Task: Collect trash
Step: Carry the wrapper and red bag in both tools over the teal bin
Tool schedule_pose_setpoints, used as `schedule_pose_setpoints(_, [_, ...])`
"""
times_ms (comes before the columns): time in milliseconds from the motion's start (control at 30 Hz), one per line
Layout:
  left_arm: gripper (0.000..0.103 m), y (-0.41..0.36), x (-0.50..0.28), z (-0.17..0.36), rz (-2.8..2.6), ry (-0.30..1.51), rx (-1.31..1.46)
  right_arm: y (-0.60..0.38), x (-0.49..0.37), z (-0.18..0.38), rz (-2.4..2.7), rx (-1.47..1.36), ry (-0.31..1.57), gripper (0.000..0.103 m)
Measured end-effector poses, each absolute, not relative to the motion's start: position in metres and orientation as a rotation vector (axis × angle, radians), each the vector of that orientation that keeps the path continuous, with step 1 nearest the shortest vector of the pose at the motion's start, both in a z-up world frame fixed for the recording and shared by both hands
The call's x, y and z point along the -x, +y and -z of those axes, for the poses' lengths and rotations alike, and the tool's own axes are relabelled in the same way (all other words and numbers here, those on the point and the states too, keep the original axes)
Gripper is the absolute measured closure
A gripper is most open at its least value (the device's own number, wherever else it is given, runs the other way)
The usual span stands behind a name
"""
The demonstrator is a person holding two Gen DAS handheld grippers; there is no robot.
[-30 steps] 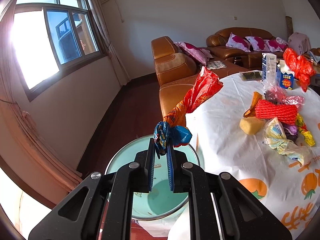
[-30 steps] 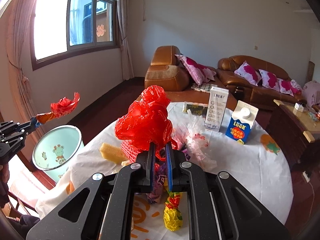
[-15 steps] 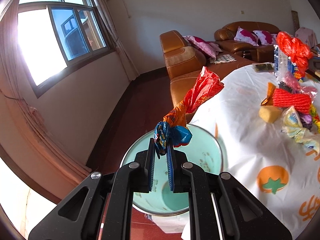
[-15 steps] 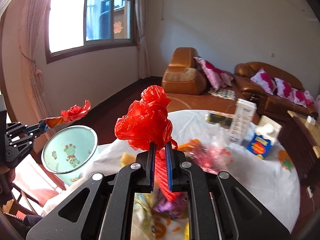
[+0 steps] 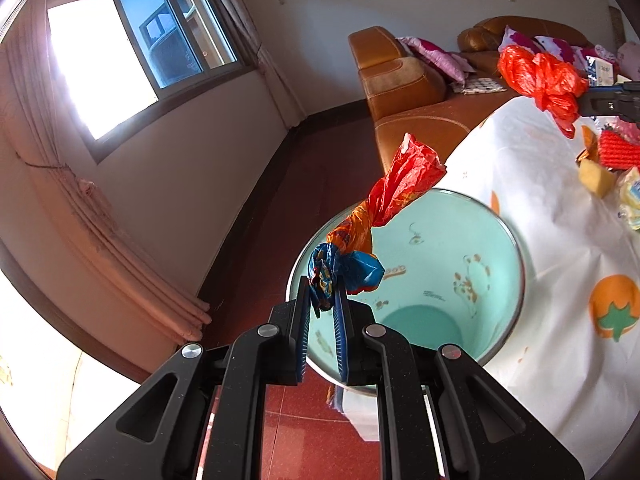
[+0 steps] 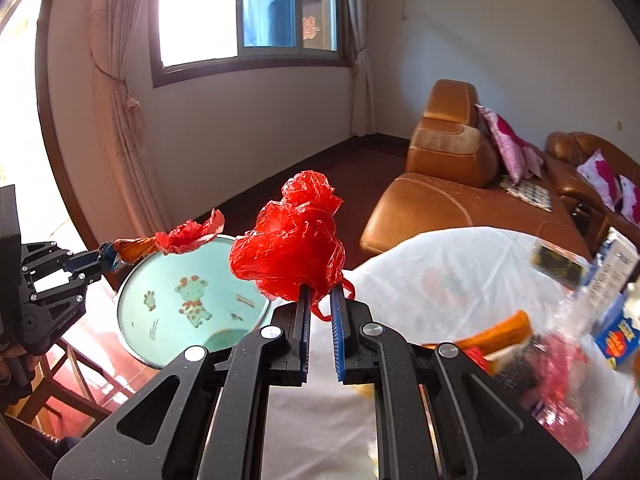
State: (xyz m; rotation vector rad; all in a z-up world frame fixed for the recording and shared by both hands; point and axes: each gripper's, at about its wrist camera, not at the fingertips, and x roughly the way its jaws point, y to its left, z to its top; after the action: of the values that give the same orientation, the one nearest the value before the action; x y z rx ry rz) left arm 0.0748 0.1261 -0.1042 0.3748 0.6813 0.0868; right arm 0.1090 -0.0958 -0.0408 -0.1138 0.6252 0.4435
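beside the white tabletop (image 5: 532, 184) in a sunlit sitting room, i am holding my left hand-held gripper (image 5: 323, 300), clamped on a twisted wrapper (image 5: 384, 204), over the mint bin (image 5: 472, 264), aiming to release centrally, while my right hand-held gripper (image 6: 320, 304), pinching a red plastic bag (image 6: 296, 240), is nearing its rim.

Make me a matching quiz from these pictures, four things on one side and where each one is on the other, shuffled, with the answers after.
Things:
1. wrapper
2. red bag
3. bin
4. sponge

Places:
A. on the floor beside the table
B. lying on the table
C. pinched in the left gripper
D. pinched in the right gripper

Pairs: 1-C, 2-D, 3-A, 4-B
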Motion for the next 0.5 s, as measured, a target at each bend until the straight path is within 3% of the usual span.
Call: schedule_pose_setpoints(500, [0.092,0.15,-0.07,0.121,-0.137,0.736,-0.383,-0.06,-0.135,0.067,-0.538,0.203,0.669,0.093])
